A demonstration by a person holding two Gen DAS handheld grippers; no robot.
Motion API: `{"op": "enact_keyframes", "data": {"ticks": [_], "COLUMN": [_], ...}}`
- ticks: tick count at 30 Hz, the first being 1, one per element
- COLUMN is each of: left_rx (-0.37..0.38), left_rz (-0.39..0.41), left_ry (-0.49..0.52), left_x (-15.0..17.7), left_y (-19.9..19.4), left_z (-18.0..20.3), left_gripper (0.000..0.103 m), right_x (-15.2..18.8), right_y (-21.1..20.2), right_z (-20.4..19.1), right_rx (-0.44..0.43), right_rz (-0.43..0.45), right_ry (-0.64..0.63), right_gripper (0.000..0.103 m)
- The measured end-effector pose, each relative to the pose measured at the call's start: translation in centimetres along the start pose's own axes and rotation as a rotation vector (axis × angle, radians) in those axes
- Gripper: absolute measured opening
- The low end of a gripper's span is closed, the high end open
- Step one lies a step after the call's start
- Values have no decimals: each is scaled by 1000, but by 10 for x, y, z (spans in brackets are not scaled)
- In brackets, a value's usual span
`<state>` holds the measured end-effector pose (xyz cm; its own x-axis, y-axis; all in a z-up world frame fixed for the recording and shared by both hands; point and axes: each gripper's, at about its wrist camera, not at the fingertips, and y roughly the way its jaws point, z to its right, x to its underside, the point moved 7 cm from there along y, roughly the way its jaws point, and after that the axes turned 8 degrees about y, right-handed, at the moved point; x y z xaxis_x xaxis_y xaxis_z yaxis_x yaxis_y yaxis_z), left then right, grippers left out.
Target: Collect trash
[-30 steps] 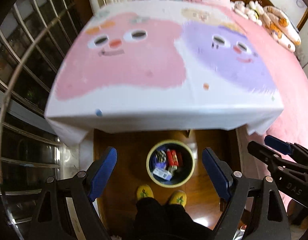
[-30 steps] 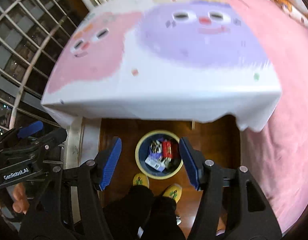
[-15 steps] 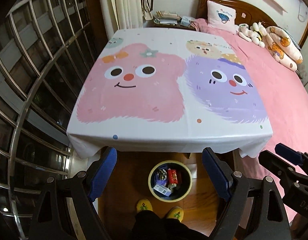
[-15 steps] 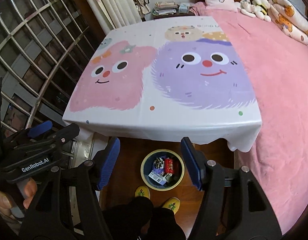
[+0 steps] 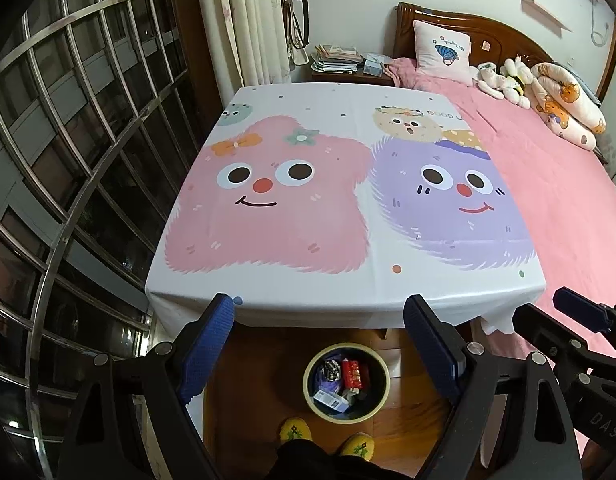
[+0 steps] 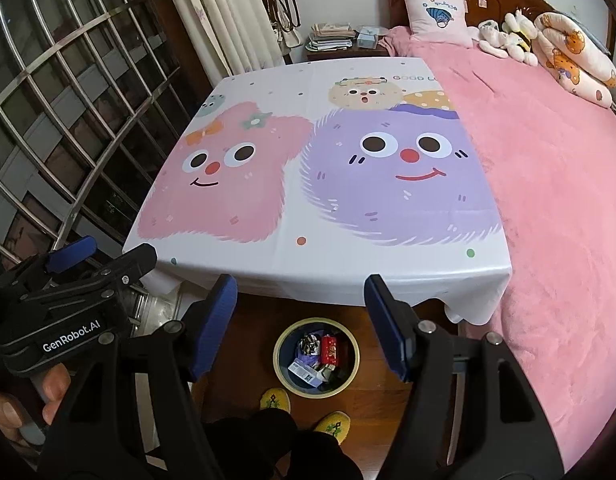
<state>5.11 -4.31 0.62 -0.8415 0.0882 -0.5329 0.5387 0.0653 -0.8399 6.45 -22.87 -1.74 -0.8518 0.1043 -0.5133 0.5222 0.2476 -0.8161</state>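
Observation:
A round bin with a yellow rim [image 5: 306, 384] [image 6: 276, 358] stands on the wooden floor under the table's near edge. In it lie a red packet [image 5: 354, 374] [image 6: 330, 350], a blue-and-white box [image 5: 330, 398] [image 6: 301, 370] and other wrappers. My left gripper [image 5: 319, 308] [image 6: 107, 257] hangs high above the bin, open, with nothing between its blue pads. My right gripper [image 6: 300, 286] [image 5: 548, 312] hovers beside it over the same spot; its jaws are opening and hold nothing.
A table under a cartoon-monster cloth [image 5: 348, 288] [image 6: 328, 264] fills the middle. A pink bed [image 5: 548, 184] with plush toys lies to the right and a barred window [image 5: 67, 160] to the left. The person's yellow slippers [image 5: 295, 434] stand by the bin.
Both grippers have risen and tipped upward, so the bin looks smaller and lower and the whole table shows. The right jaws stand slightly wider.

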Motion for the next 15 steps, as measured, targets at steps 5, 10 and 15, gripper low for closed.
{"op": "enact_keyframes", "data": {"ticks": [5,10,15], "left_rx": [-3,1,-2], "left_rz": [7,17,18], "left_ry": [8,15,13], "left_x": [-3,-10,-10], "left_y": [0,3,2], "left_z": [3,4,5], "left_gripper": [88,88,88], "right_x": [-5,-5,-7], "right_y": [2,3,4], "right_z": [-3,-5,-8], "right_rx": [-1,-3,-3], "right_rz": [10,12,17], "right_ry": [-10,-11,-16], "right_gripper": [63,63,63]}}
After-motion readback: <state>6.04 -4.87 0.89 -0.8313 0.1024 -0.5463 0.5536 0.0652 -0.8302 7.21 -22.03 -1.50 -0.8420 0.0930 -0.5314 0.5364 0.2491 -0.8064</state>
